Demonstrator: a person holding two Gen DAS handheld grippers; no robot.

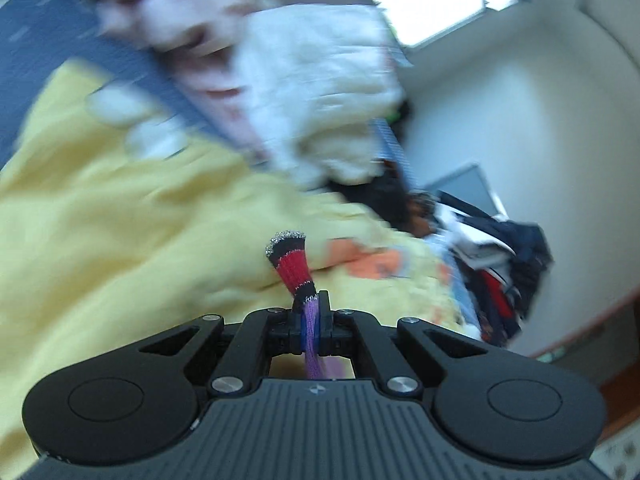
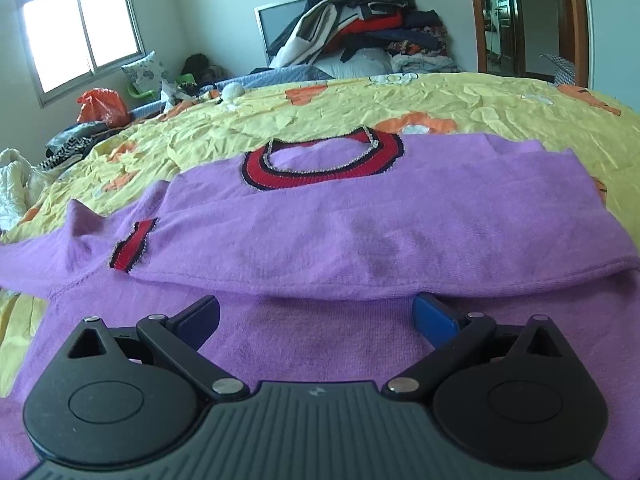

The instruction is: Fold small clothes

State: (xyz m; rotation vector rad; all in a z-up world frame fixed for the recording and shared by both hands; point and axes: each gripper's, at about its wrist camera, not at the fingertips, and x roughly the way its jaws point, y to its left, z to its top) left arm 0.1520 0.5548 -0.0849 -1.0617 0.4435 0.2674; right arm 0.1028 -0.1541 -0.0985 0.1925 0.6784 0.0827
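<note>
- Yellow bedsheet (image 2: 500, 96) with orange flowers covers the bed, under a bright window (image 2: 80, 28) on the far wall.
- On the bedsheet lies the purple sweater (image 2: 320, 216), spread flat, its red-and-black collar (image 2: 320, 168) on the side away from the camera.
- One sleeve is folded across the sweater's body; its striped cuff (image 2: 134, 246) rests on the purple knit, left of the collar in the right wrist view.
- Right gripper (image 2: 316, 316) hovers low over the sweater's near part, jaws spread wide with nothing between them.
- Left gripper (image 1: 311, 320) has its jaws clamped tight on the other sleeve cuff (image 1: 292, 264), whose red-and-black end sticks out past the fingertips above the bedsheet; that view is blurred.
- Beyond the sweater, a clothes pile (image 2: 360, 28) stands against the far wall.
</note>
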